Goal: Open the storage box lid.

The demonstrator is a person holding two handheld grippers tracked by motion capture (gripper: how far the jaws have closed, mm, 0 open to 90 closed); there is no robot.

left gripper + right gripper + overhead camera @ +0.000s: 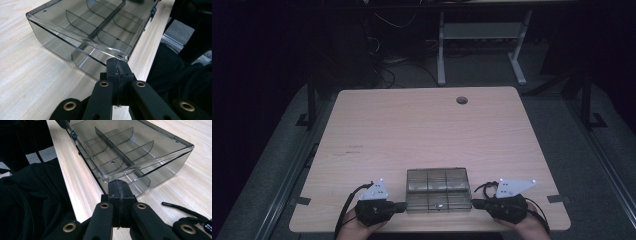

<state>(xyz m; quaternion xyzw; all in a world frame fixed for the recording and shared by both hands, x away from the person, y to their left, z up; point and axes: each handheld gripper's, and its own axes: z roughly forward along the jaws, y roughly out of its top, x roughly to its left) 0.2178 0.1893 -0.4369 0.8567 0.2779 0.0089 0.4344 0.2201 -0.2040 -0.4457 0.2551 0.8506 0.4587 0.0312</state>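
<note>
A smoky clear plastic box [438, 190] with inner dividers and no contents sits near the table's front edge. My left gripper [402, 205] is shut, its tips right at the box's near left corner. In the left gripper view the closed jaws [117, 61] meet just below the corner of the box's clear top edge [82, 27], with nothing between them. My right gripper [473, 203] is also shut, at the near right corner. In the right gripper view its tips [119, 182] stand against the box's corner [140, 142].
The wooden table [412, 130] has a round cable hole [462, 100] at the back. Strips of tape [299, 201] mark its near corners. A black cord [180, 210] lies beside the right gripper. A person's dark clothing [180, 75] is just past the front edge.
</note>
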